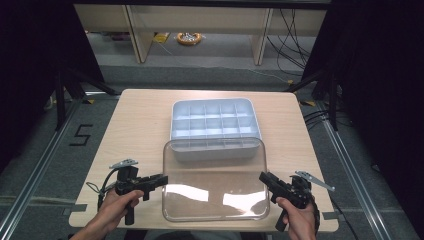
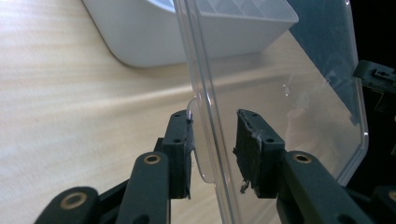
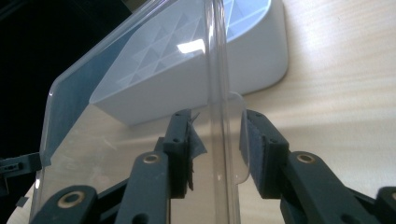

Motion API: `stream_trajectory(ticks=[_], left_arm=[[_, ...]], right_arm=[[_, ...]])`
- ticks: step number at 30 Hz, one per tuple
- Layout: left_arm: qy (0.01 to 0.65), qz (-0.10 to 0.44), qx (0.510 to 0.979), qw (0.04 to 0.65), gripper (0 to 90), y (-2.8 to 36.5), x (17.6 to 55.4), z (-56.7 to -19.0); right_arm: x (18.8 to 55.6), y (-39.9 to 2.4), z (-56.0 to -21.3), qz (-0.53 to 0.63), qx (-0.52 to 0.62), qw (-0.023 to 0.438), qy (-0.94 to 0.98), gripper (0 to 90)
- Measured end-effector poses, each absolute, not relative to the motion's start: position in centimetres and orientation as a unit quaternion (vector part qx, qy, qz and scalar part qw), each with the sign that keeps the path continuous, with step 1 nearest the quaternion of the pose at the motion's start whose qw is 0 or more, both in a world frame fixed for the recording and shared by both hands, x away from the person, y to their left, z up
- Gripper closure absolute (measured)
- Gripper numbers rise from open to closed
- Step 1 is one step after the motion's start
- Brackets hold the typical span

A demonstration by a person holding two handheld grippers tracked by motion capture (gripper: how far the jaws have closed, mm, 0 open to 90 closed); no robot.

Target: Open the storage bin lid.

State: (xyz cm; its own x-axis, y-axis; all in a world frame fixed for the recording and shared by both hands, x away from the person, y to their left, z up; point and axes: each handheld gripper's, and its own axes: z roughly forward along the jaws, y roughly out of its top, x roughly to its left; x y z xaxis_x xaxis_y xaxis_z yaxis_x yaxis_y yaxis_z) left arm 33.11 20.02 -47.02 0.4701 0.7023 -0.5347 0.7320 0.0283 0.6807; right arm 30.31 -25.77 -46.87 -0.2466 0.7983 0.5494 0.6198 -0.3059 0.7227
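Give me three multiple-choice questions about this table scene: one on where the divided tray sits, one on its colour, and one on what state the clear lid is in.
1. Where is the divided tray?
A. On the floor
B. On the table, beyond the lid
C. In the person's left hand

2. What colour is the tray?
A. Red
B. Black
C. White

3. What state is the clear lid in?
A. Gripped at both side edges by the tools
B. Snapped fully onto the tray
C. Lying untouched at a far corner

Answers:
1 B: the divided tray sits mid-table, on the far side of the clear lid.
2 C: its walls and compartments look white throughout.
3 A: the left tool and the right tool each straddle a side edge of the lid, and most of the tray is uncovered.
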Motion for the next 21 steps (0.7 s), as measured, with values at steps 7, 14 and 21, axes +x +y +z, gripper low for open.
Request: stream_trajectory(ticks=[7, 14, 21], left_arm=[[0.514, -0.028, 0.699, 0.496, 65.1, 19.8, 32.3, -48.0], [0.523, -0.037, 0.695, 0.492, 65.2, 19.7, 31.6, -49.2], [0.524, -0.045, 0.708, 0.471, 65.0, 19.4, 31.3, -50.4]], right_arm=[[29.6, -26.0, -47.9, 0.536, 0.610, 0.079, 0.579, 64.8], [29.0, -26.0, -48.5, 0.532, 0.614, 0.066, 0.579, 64.7], [28.4, -26.1, -49.0, 0.520, 0.628, 0.054, 0.577, 64.2]])
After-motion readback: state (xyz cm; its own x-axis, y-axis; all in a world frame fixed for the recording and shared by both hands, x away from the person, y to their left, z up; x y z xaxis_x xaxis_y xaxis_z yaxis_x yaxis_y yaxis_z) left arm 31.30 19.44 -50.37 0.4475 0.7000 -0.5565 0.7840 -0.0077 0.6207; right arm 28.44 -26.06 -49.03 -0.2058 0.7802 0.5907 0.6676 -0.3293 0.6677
